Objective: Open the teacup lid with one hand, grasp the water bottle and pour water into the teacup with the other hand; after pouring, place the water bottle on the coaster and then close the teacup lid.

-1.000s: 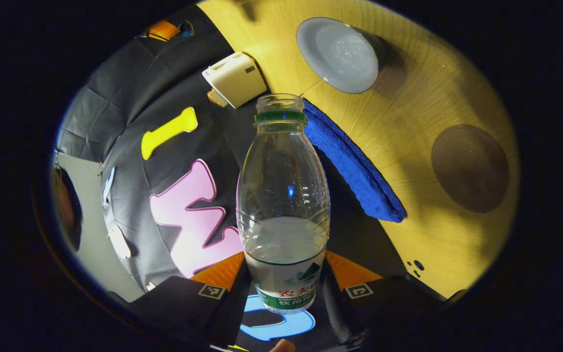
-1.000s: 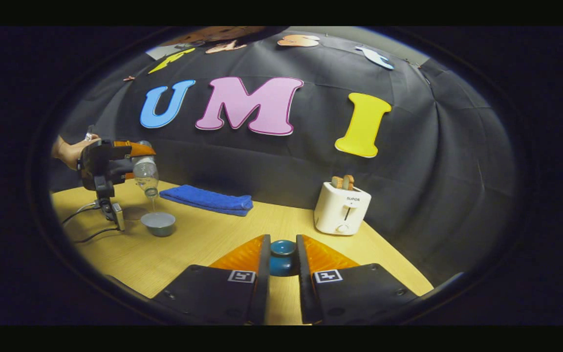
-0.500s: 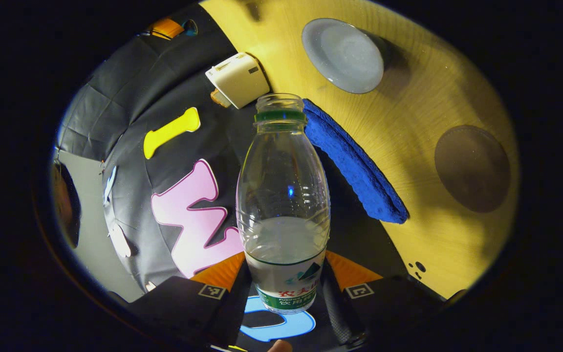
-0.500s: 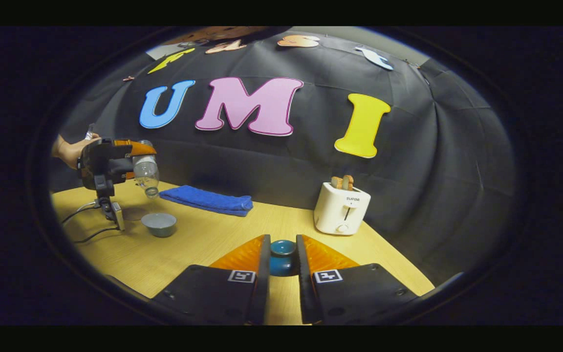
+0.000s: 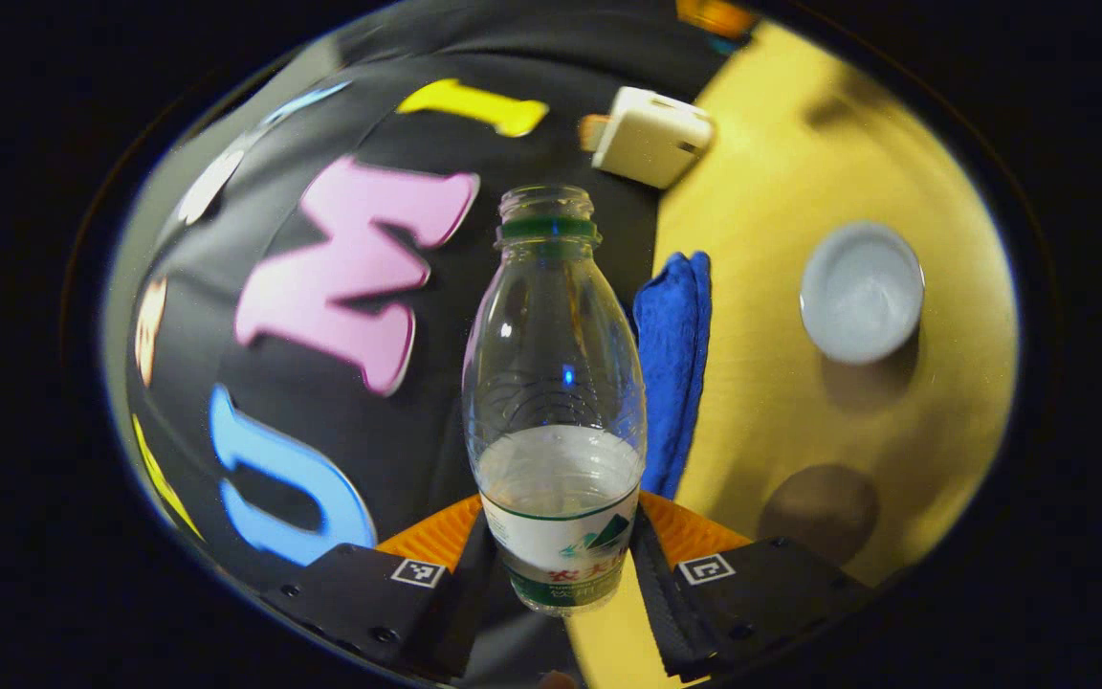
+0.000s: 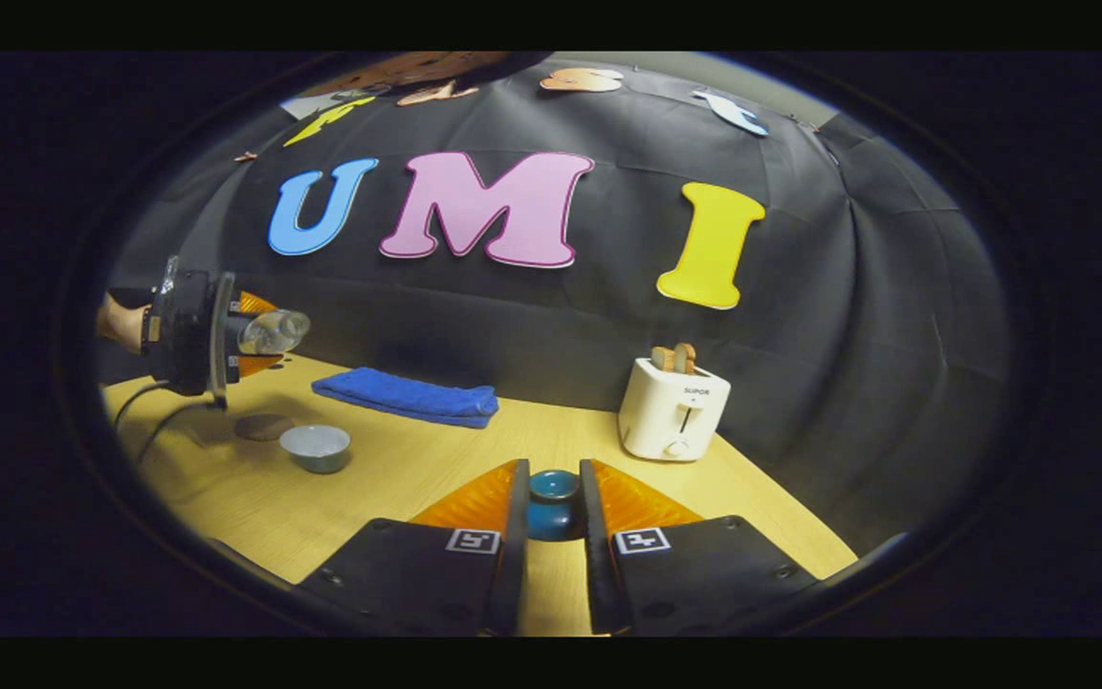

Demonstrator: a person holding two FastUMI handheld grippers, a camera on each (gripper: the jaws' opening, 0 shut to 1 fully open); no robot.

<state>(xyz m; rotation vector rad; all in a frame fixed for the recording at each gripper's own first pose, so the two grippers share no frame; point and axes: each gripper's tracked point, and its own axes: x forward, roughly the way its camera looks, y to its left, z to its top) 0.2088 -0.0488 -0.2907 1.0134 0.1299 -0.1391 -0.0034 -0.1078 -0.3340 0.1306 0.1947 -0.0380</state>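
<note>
Your water bottle (image 5: 556, 402), uncapped and part full, sat clamped between the fingers of your left gripper (image 5: 559, 560) above the table (image 5: 781, 191), teacup (image 5: 861, 292) at 2 o'clock, coaster (image 5: 819, 498) at 4, while your right gripper (image 6: 552, 522) pinched the blue lid (image 6: 552, 502).

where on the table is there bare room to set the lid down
Free: the bare wood of the yellow wooden table between the folded blue towel, the white toaster and the right tongs. Crowded: the left end, where the grey teacup and round brown coaster sit close together.
</note>
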